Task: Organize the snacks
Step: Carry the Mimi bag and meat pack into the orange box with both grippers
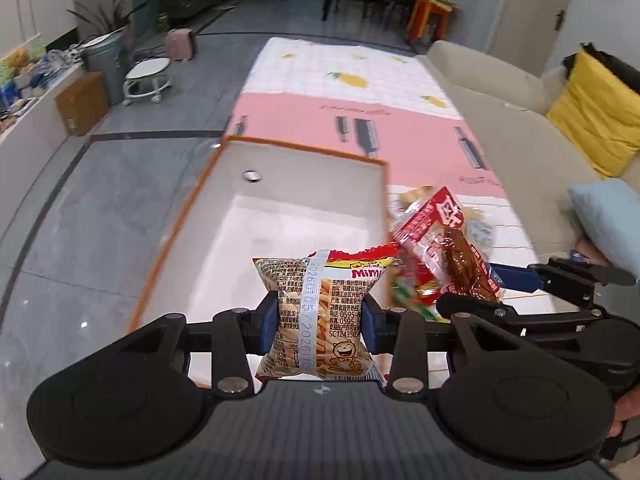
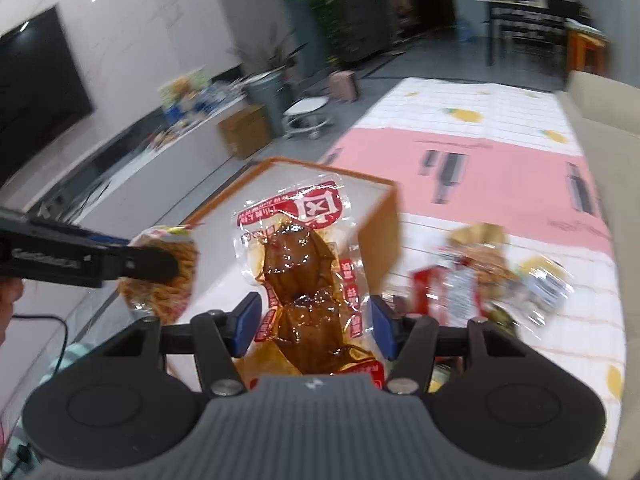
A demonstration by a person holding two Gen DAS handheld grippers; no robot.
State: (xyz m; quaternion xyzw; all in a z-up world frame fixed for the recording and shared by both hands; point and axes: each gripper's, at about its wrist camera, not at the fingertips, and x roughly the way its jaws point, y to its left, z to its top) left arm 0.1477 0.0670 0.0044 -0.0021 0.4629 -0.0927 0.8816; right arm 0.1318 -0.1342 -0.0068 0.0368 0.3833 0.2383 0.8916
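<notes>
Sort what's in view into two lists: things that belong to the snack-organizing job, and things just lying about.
Part of the job:
- Mimi fries packet, clamped in the left gripper
- clear packet of braised meat, clamped in the right gripper
- orange-rimmed white box
- loose snack pile on the cloth

Just lying about:
- yellow cushion
- cardboard box
- grey bin
- wheeled stool

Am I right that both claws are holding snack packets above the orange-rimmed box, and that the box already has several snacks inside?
Not quite: the orange-rimmed box looks empty in the left wrist view. The left claw does hold the fries packet, and the right claw the red-and-clear meat packet.
</notes>
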